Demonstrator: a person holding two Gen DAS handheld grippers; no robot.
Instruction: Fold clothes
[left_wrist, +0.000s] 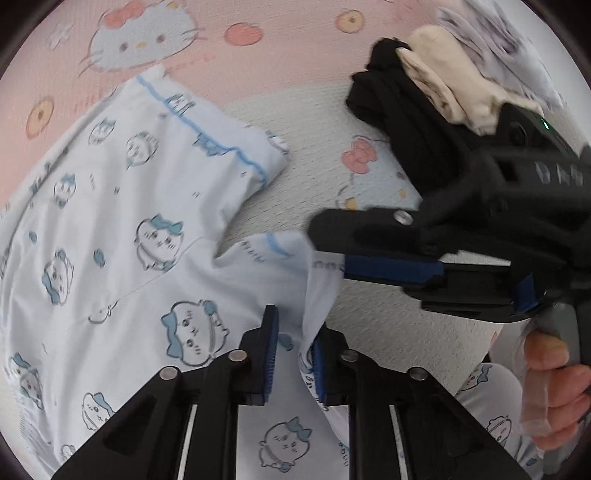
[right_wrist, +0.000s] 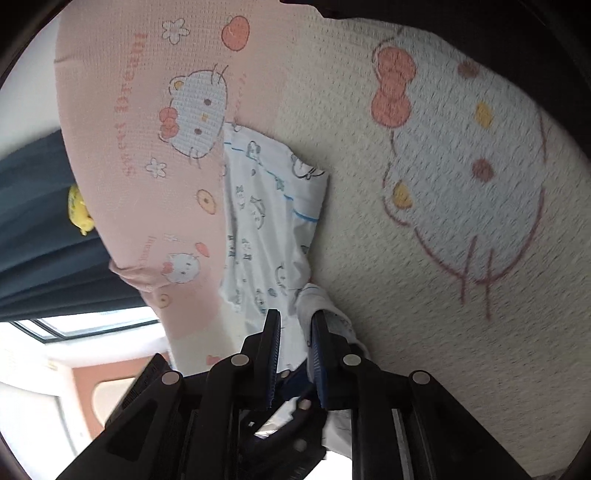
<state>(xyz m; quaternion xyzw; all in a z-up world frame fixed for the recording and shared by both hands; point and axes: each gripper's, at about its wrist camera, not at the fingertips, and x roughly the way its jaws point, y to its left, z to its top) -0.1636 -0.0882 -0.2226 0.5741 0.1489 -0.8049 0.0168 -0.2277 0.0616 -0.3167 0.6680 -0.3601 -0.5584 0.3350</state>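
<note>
Left gripper (left_wrist: 293, 354): jaws parted, a fold of the white printed garment (left_wrist: 122, 236) running up between the blue pads; whether the pads pinch it I cannot tell.
Right gripper (right_wrist: 295, 354): jaws parted by a similar gap, a bunched edge of the garment against its right pad; grip unclear. In the left wrist view it reaches in from the right, its tip at the raised cloth edge.
Garment: spread over the pink and cream cartoon-cat blanket (left_wrist: 303, 48), one blue-trimmed leg end lying flat.
Pile: black garment (left_wrist: 399, 122) and beige cloth (left_wrist: 443, 77) heaped farther back on the blanket.
Hand (left_wrist: 554, 391): wrapped around the right gripper's handle.
</note>
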